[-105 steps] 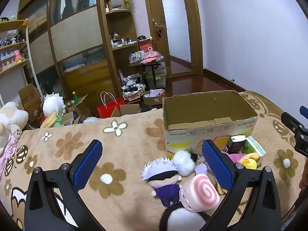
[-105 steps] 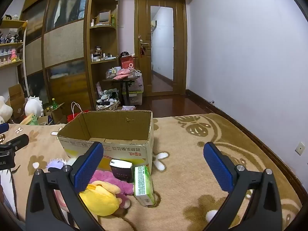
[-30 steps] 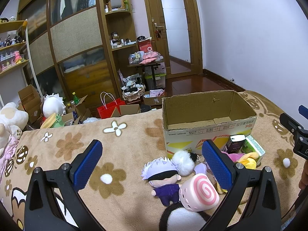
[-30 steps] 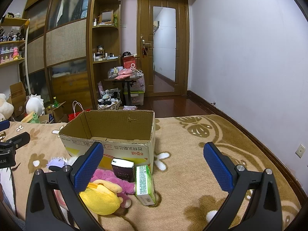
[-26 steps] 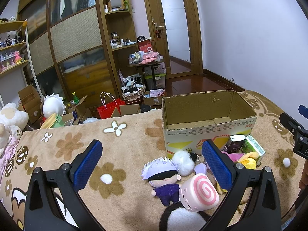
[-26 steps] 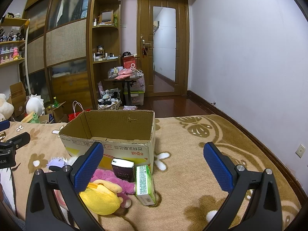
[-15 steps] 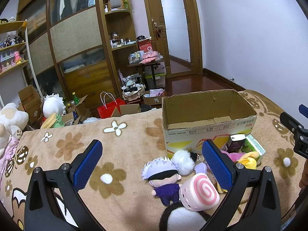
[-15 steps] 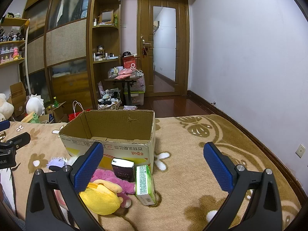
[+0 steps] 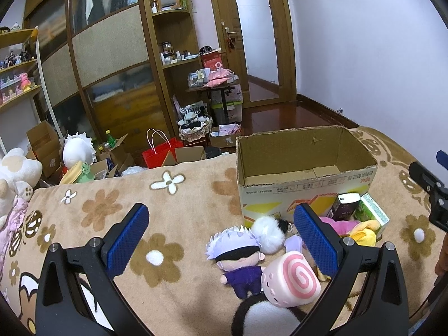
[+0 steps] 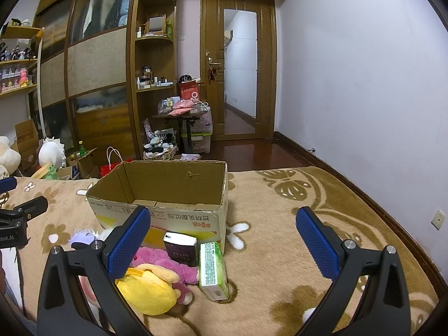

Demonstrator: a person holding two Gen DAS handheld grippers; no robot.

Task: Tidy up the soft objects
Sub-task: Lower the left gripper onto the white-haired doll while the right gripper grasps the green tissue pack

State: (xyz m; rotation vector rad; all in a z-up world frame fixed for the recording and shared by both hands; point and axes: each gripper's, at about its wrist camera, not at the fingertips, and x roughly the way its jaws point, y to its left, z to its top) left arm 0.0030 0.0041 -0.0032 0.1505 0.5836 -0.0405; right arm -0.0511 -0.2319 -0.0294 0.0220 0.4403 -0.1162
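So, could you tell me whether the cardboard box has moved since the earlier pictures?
No. In the left wrist view the cardboard box sits on the same spot of the flowered blanket, in front of the doorway.

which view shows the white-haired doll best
The left wrist view: the white-haired doll lies whole and unblocked on the blanket. The right wrist view catches only a bit of its hair behind the gripper finger.

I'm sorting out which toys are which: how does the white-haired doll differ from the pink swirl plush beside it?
The white-haired doll is a figure with a head, black blindfold and purple outfit; the pink swirl plush is a rounded roll with no limbs. The doll has spiky pale hair, while the plush shows a pink-and-white spiral on its end. The doll lies nearer the cardboard box. Both rest on the flowered blanket, outside the box.
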